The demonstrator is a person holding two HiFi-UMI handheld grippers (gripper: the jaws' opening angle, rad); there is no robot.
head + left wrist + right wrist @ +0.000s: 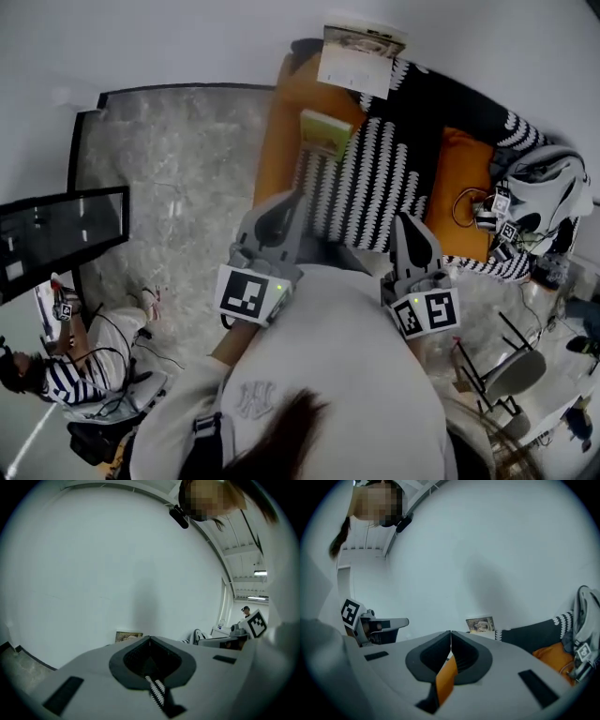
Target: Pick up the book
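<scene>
Setting: orange couch half under a black-and-white striped blanket, pushed against a pale wall.
Books: two in sight. A larger picture-cover book stands at the far end, leaning on the wall. A small yellow-green book lies where the orange meets the blanket, nearer the grippers. Which one is meant, I cannot tell.
Left gripper: fingers pressed together, nothing between them, pointing towards the small book but well short of it.
Right gripper: tips also closed and empty, over the blanket, apart from both books.
Handling, my guess: both look like light paperbacks. The covers would be fairly stiff and smooth, the pages liable to fan or sag if a book is pinched by one corner. The soft bedding gives underneath, so a jaw can slide under an edge.
Where to grip: the spine side, jaws across the thickness. For the leaning book, the free top edge.
Needed first: jaws must open.
</scene>
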